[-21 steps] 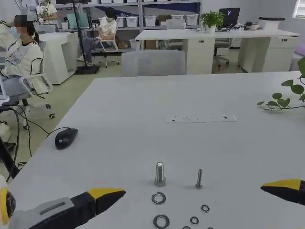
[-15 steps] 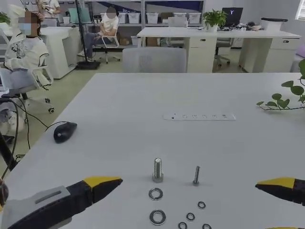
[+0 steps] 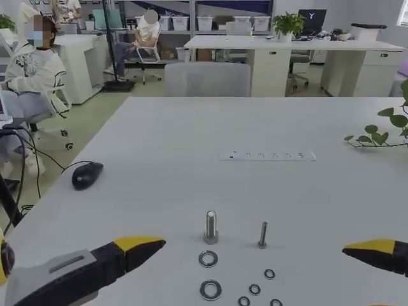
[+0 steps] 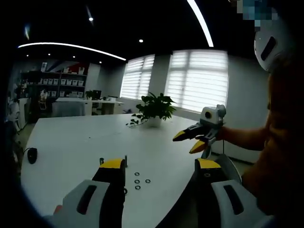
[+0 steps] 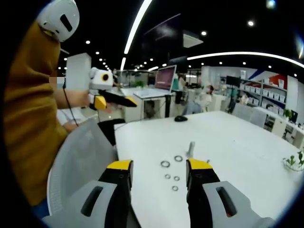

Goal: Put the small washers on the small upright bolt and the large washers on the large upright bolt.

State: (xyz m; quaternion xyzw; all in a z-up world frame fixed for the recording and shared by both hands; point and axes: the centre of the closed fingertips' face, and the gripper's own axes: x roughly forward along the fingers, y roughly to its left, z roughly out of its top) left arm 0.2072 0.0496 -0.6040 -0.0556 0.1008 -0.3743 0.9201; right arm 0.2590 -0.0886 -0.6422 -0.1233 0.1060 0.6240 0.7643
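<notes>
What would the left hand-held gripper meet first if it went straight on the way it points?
Likely nothing soon: the left hand-held gripper aims out over the table, above the small washers. The right hand-held gripper sits just beside that line; depth is unclear.

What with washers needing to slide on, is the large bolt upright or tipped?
Upright. The large bolt stands on its head on the table, with its threaded shank pointing straight up.

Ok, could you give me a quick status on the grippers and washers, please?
Left gripper and right gripper open, empty. Washers loose on table before bolts; large bolt and small bolt bare. Mouse and power strip well aside.
</notes>
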